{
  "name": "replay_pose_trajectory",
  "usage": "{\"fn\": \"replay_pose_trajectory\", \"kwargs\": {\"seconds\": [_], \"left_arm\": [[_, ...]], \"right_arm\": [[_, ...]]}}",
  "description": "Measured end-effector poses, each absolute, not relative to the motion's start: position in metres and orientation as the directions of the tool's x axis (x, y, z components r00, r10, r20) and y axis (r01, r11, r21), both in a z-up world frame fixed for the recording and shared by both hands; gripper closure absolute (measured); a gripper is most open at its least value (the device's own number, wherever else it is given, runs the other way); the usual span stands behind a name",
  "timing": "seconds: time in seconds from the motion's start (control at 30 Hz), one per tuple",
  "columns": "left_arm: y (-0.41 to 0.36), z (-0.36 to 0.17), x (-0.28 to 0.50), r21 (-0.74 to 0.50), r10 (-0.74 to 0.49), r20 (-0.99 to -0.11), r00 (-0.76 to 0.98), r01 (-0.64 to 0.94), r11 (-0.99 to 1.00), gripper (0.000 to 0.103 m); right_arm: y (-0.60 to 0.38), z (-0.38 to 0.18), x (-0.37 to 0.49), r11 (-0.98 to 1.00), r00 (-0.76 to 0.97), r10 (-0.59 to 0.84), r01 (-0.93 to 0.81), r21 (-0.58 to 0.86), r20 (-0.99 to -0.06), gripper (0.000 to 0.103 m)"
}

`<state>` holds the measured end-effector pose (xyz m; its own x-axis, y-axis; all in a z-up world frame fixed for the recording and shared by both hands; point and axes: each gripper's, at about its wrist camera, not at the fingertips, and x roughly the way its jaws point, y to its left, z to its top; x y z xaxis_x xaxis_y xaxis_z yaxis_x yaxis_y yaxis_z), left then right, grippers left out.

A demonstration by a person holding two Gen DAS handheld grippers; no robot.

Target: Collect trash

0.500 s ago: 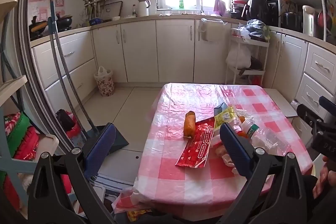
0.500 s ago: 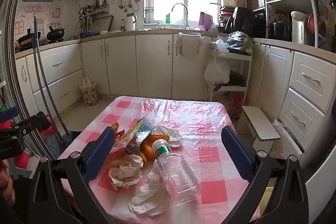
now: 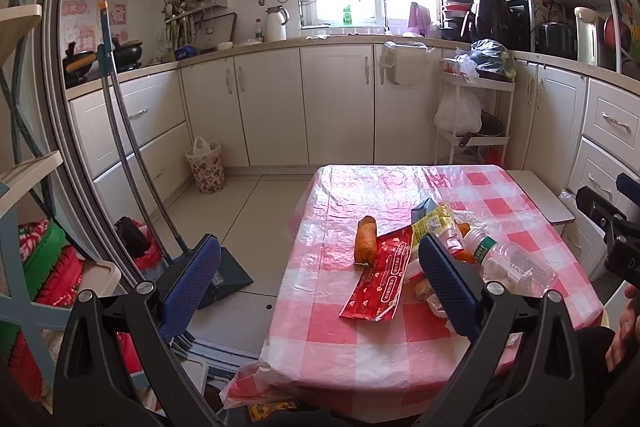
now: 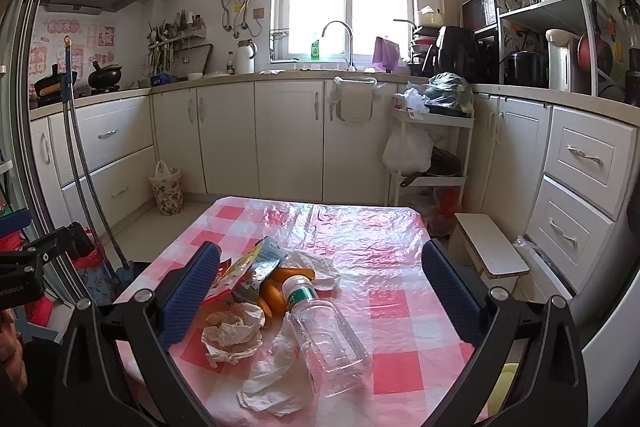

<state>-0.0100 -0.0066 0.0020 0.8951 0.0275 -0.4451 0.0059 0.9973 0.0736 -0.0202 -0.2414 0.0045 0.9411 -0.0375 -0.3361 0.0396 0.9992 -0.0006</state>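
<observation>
Trash lies on a red-checked table (image 3: 400, 347) (image 4: 384, 239). A clear plastic bottle (image 4: 326, 331) (image 3: 508, 263) lies on its side. Beside it are crumpled paper (image 4: 232, 335), a clear plastic bag (image 4: 276, 383), orange peel (image 4: 276, 291), a yellow snack packet (image 4: 256, 263) (image 3: 434, 221), a red wrapper (image 3: 380, 279) and an orange sausage-shaped piece (image 3: 366, 239). My left gripper (image 3: 320, 279) is open and empty, near the table's left front edge. My right gripper (image 4: 320, 291) is open and empty, above the bottle and paper.
A floral waste basket (image 3: 206, 167) (image 4: 166, 189) stands on the floor by the cabinets. A broom and dustpan (image 3: 228, 271) lean at the left. A white stool (image 4: 490, 247) sits right of the table. A white rack (image 4: 428, 155) stands behind.
Both views have shifted only slightly; the trash has not moved and both grippers stay open.
</observation>
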Motion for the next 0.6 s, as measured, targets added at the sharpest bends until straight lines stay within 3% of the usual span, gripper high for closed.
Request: {"fn": "replay_pose_trajectory", "kwargs": {"seconds": [0.6], "left_arm": [[0.004,0.001,-0.009,0.021,0.005,-0.464,0.886,0.005,1.000,0.007]], "right_arm": [[-0.258,0.007,-0.021,0.998,0.936,-0.041,0.055,0.032,-0.349,0.006]]}}
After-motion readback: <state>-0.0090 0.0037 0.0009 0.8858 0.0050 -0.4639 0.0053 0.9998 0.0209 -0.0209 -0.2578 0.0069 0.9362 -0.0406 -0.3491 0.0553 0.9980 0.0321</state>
